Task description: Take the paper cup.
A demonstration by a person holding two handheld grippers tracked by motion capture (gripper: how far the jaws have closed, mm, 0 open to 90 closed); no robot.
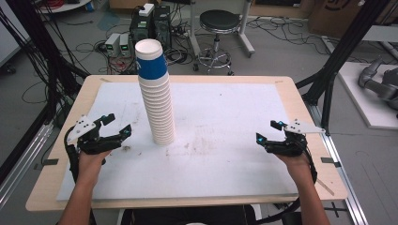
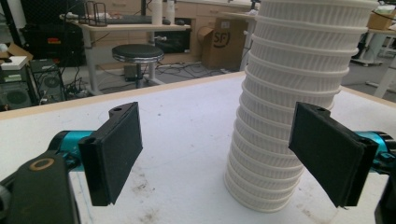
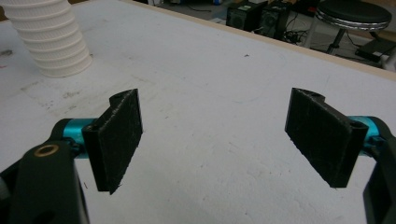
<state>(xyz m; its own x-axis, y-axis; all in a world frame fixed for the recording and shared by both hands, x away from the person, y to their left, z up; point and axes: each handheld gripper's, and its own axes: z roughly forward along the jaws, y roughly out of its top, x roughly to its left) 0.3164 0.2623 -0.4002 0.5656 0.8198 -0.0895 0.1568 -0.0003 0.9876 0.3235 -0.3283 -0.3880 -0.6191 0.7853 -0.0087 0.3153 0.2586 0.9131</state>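
Stack: we see the tall stack of white ribbed paper cups [image 1: 157, 101], blue-banded on top, mid-table [image 1: 225, 178].
Handling: we judge it light, crushable, tippy; grip low.
Jaws: left gripper [image 1: 115, 125] and right gripper [image 1: 268, 131] spread, empty.

Ribbed white cup stack [image 1: 157, 98] w/ blue-banded top cup [image 1: 151, 61], on white mat [image 1: 225, 140] w/ brown smudges.

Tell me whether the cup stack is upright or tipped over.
Upright: the cup stack stands on its base on the white mat, leaning slightly, no claw touching it.
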